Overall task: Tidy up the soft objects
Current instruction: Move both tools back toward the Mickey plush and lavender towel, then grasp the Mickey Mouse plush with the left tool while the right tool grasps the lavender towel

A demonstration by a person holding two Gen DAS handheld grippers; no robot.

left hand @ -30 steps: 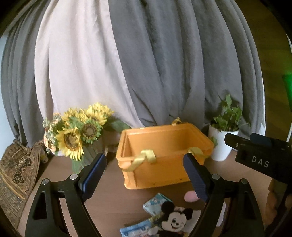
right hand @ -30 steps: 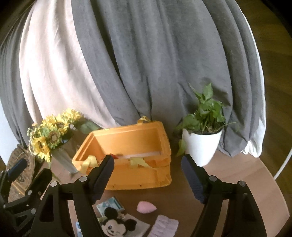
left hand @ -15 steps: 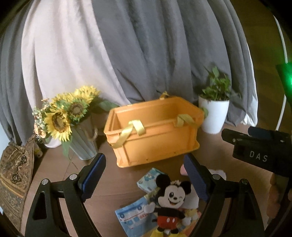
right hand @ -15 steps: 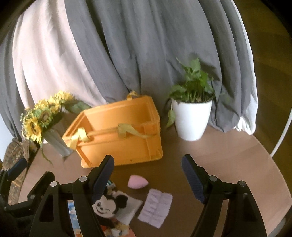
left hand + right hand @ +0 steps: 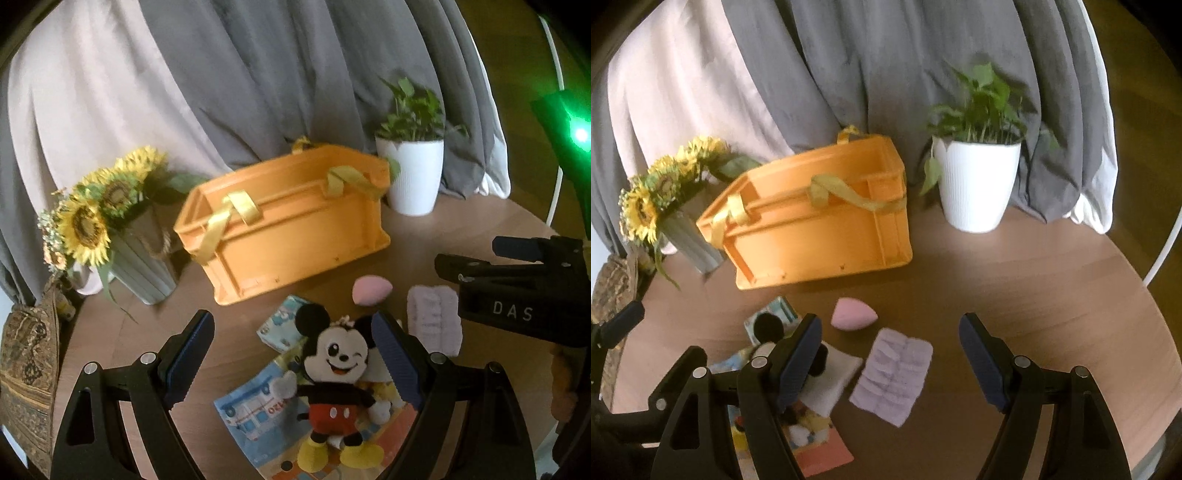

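Observation:
A mouse plush toy (image 5: 338, 373) in red shorts lies on printed cloths (image 5: 255, 406) on the round wooden table (image 5: 1034, 280). My left gripper (image 5: 295, 360) hangs open above it, nothing between its fingers. Beside the toy lie a pink egg-shaped sponge (image 5: 853, 318) and a lilac quilted pad (image 5: 892, 376). My right gripper (image 5: 890, 363) stands open over the pad, apart from it. Behind them is an orange crate (image 5: 291, 229) with yellow ribbon handles, its inside hidden from here. The crate (image 5: 820, 225) also fills the middle of the right wrist view.
A white pot with a green plant (image 5: 979, 184) stands at the back right. A vase of sunflowers (image 5: 110, 229) is at the back left, a patterned cushion (image 5: 26, 369) beyond the table's left edge. Grey and pale curtains hang behind. Bare tabletop (image 5: 1052, 295) lies right of the pad.
Both grippers have sunk and tipped downward toward the table. The toy, cloths, sponge and pad have come further into view, and the crate looks nearer. Neither gripper's opening has changed.

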